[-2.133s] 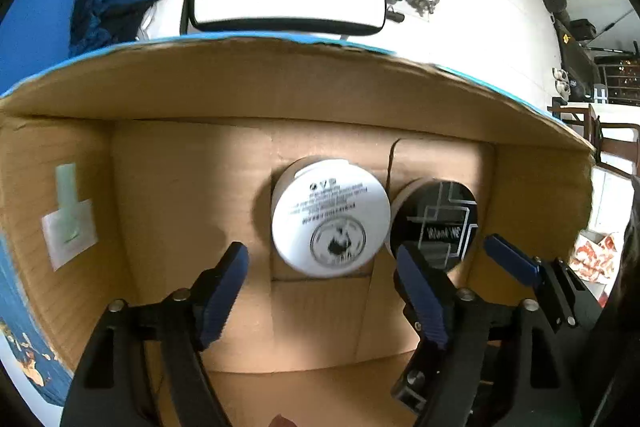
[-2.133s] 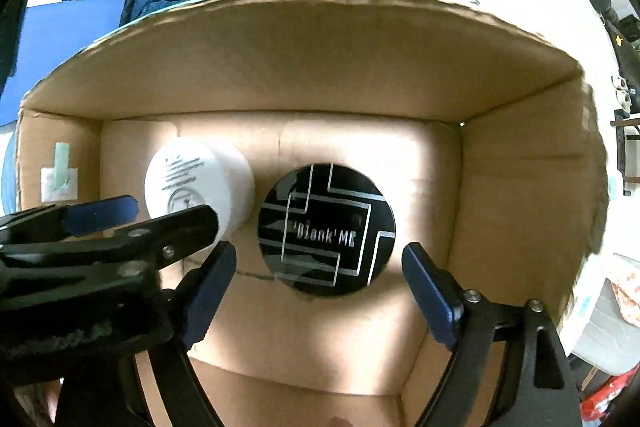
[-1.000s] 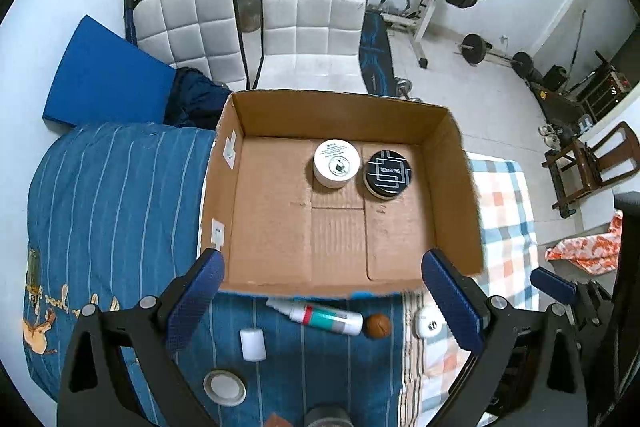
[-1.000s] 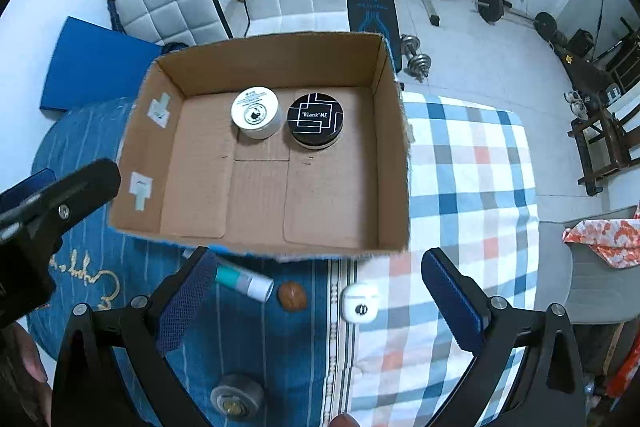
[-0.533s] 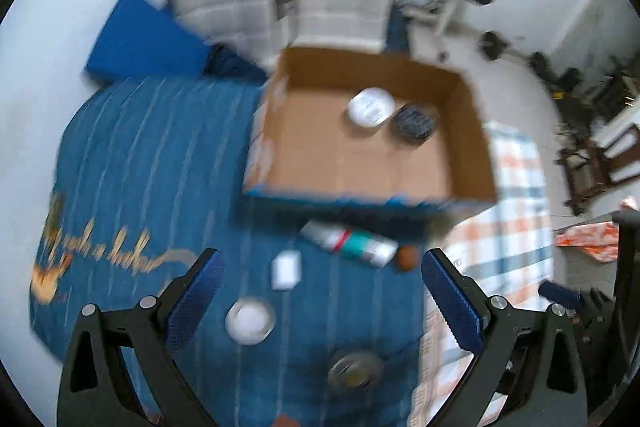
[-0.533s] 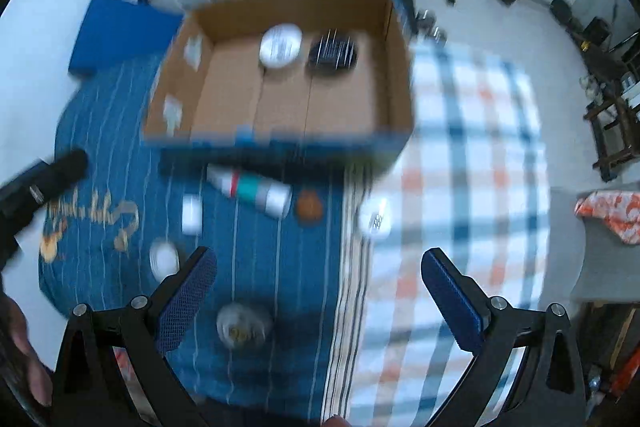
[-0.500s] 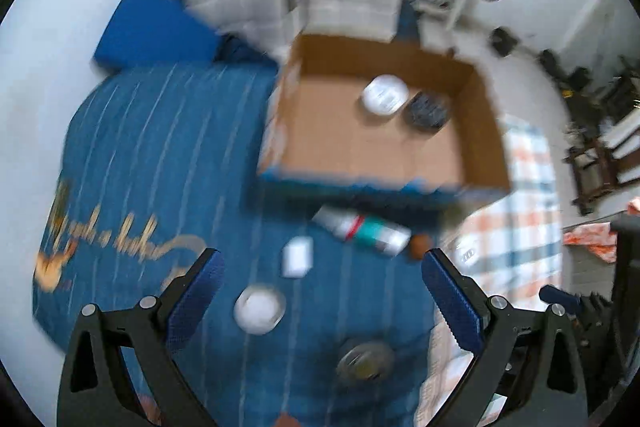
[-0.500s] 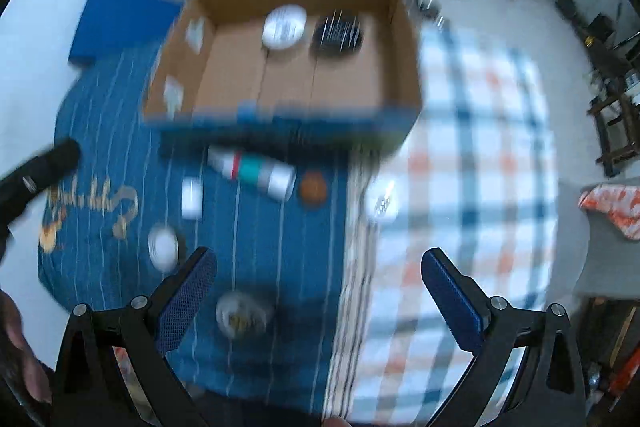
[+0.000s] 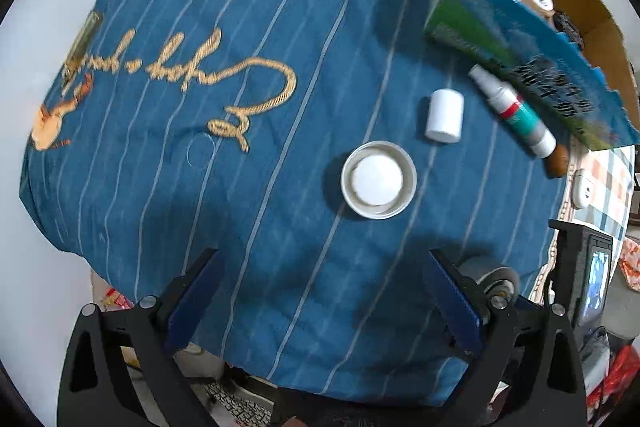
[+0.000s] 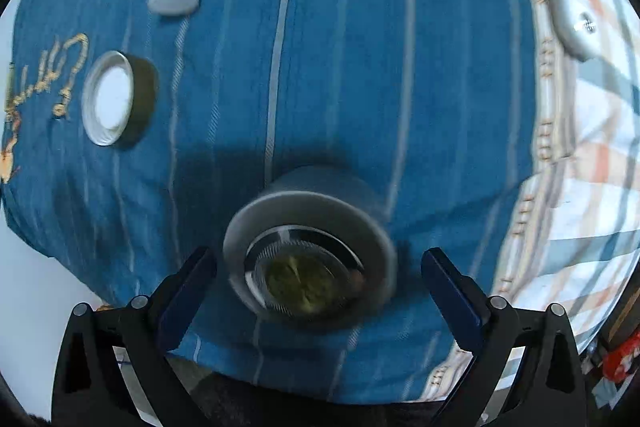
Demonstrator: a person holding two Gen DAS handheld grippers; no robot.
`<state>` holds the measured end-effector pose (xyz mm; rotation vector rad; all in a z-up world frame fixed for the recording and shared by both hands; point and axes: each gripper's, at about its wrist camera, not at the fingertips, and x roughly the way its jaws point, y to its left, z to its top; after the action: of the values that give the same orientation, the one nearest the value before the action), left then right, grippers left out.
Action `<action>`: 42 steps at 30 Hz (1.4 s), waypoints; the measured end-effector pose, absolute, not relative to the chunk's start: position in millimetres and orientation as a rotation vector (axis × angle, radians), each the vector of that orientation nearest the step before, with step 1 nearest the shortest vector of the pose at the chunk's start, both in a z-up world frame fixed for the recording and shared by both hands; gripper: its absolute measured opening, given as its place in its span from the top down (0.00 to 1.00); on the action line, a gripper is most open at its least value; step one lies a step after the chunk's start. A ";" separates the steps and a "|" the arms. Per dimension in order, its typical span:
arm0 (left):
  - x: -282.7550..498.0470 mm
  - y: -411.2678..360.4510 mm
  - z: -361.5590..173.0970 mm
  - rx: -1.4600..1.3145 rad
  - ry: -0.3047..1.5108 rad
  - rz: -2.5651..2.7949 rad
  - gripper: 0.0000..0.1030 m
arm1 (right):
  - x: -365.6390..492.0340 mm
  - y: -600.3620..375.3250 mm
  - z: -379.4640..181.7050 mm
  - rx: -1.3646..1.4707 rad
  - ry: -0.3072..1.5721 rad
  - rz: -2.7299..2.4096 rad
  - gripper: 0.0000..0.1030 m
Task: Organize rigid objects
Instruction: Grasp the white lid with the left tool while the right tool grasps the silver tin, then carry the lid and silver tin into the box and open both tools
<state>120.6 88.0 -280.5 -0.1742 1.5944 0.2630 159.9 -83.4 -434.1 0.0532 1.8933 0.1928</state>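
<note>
Both grippers dropped from box to loose items on blue cloth [image 9: 200,7]. Right gripper [image 10: 318,291] jaws closing around grey jar [image 10: 310,255], pads not touching yet. Left gripper [image 9: 320,303] spread, empty; metal tin [image 9: 378,179] at 12 o'clock. Next pickups starting.

— What lies under the left gripper [image 9: 320,291]?
— Blue striped cloth [image 9: 200,187]; its jaws stand wide with nothing between them.
— And beyond?
— A round tin [image 9: 378,179], a white bottle [image 9: 445,115] near it, then a spray tube [image 9: 514,110] beside the cardboard box [image 9: 532,39].
</note>
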 end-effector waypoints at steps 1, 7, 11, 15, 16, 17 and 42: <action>120.5 89.2 -284.5 -0.181 1.602 0.261 0.02 | 158.7 -82.0 -439.2 0.025 1.902 0.179 0.21; 135.8 88.8 -324.1 -0.279 1.702 0.167 0.02 | 160.1 -87.7 -437.9 -0.087 1.871 0.180 0.28; 159.2 86.2 -352.0 -0.318 1.741 0.136 0.02 | 178.6 -118.5 -437.4 -0.058 1.881 0.124 0.29; 180.4 80.7 -379.4 -0.240 1.777 0.134 0.02 | 195.4 -144.4 -437.3 -0.036 1.893 0.091 0.29; 183.7 79.8 -386.1 -0.236 1.789 0.127 0.06 | 196.3 -147.5 -437.8 -0.023 1.902 0.092 0.28; 186.4 79.1 -391.8 -0.230 1.794 0.126 0.12 | 197.7 -149.9 -438.7 -0.012 1.913 0.101 0.28; 152.2 -6.9 -395.4 -0.057 1.757 0.063 0.39 | 201.9 -133.5 -442.3 -0.037 1.894 0.040 0.29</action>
<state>152.2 -6.9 -395.4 -0.0575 1.7566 0.0629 201.9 -133.5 -442.3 -0.0368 1.8945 0.0404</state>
